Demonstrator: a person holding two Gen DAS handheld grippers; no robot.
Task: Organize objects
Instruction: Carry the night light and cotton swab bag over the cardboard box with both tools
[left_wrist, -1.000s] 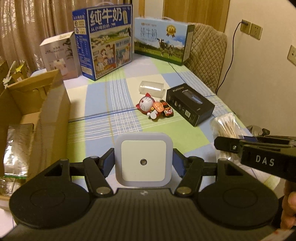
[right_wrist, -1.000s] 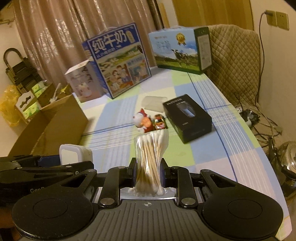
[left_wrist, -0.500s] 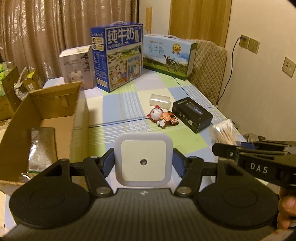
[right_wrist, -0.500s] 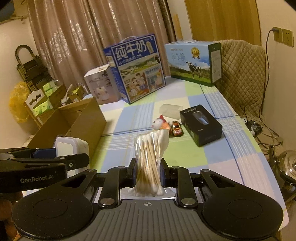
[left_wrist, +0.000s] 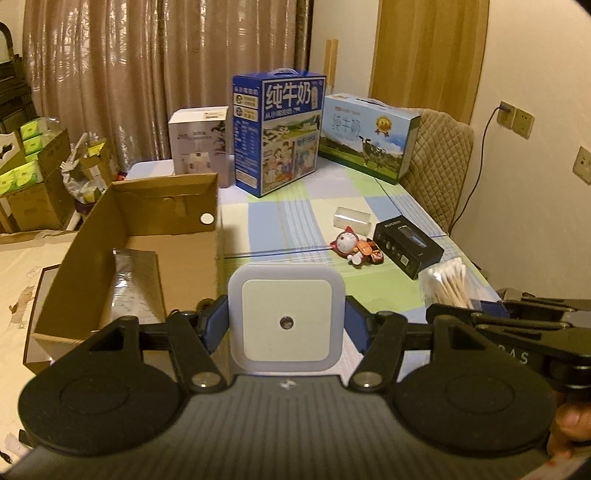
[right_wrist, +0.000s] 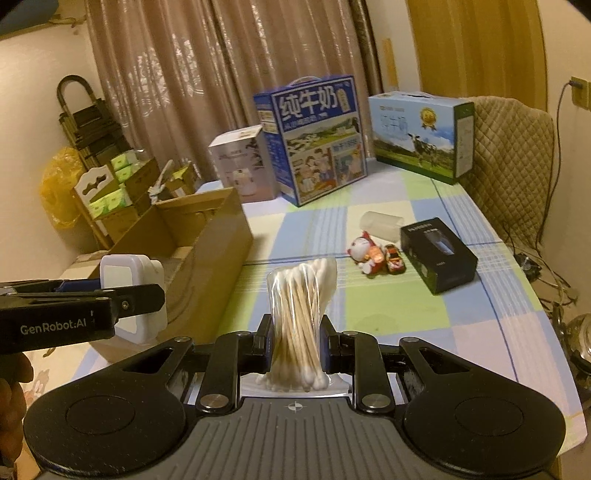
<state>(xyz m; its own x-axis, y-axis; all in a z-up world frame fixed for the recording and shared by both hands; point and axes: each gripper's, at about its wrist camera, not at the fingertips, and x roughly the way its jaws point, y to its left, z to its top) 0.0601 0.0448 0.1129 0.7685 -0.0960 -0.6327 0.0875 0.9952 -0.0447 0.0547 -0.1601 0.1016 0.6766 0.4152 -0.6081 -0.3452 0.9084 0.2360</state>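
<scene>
Left hand-held gripper (left_wrist: 286, 325) clamps square white night light (left_wrist: 286, 323); right hand-held gripper (right_wrist: 295, 347) pinches cotton swab pack (right_wrist: 301, 314). Both aloft near cardboard box (left_wrist: 173, 206) on bench (right_wrist: 388, 306). Advice: clear box wall, lower inside, then release.

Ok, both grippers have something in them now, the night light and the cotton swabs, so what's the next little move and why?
Probably carry the left gripper over the open cardboard box and release the night light there. The box sits just to its left with bare floor beside a silver packet. The right gripper, shut on the cotton swab pack, can follow.
</scene>
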